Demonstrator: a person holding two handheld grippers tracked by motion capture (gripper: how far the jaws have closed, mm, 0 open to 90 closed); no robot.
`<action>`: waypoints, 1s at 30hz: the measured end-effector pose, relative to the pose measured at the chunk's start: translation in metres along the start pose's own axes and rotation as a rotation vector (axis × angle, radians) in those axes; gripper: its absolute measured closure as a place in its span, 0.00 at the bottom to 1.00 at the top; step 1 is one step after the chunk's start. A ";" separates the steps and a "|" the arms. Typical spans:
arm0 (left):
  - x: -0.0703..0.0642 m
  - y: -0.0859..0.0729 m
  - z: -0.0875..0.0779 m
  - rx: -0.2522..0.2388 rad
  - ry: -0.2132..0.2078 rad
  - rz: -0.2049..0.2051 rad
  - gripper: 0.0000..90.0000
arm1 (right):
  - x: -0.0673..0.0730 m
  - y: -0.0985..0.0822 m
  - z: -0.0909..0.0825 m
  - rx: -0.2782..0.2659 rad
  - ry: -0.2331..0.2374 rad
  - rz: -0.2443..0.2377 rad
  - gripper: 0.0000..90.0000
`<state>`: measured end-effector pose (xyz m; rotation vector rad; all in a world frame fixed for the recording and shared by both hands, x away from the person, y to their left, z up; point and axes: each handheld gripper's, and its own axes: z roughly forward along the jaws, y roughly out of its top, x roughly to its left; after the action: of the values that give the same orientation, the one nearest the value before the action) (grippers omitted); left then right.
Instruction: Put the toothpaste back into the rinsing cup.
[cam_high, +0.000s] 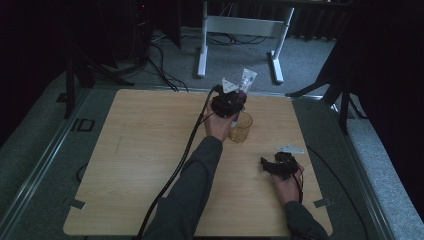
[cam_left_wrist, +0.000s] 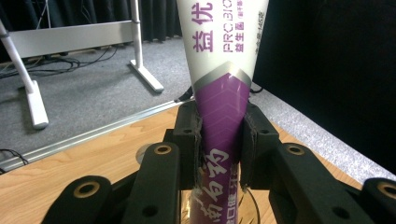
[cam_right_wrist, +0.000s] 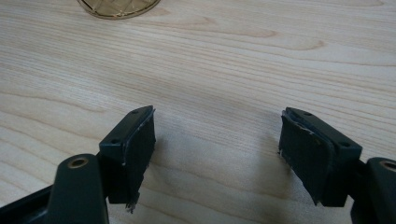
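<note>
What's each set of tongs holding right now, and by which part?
Left tongs are shut on the toothpaste tube, gripping its purple lower section, wide crimped end up, over the amber glass cup. Right tongs are open and hold nothing, above the table.

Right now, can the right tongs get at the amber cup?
Probably yes. The right tongs are open and empty, with bare table between them and the cup. The left tongs hold a tube just above the cup, so go in low.

The tube reads "益优", "PROBIO" and "白药".
</note>
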<state>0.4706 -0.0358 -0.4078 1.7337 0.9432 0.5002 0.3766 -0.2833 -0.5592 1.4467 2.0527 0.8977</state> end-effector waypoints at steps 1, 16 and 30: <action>0.000 0.000 0.000 0.000 0.000 0.000 0.79 | 0.000 0.000 0.000 0.000 0.000 0.000 0.30; -0.008 0.002 0.017 -0.013 -0.001 -0.025 0.79 | 0.000 0.000 0.000 0.000 0.000 -0.001 0.30; -0.011 0.000 0.035 0.022 0.008 -0.024 0.79 | 0.000 0.000 0.000 0.000 0.000 0.001 0.30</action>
<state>0.4890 -0.0652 -0.4196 1.7395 0.9767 0.4830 0.3765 -0.2834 -0.5592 1.4481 2.0522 0.8972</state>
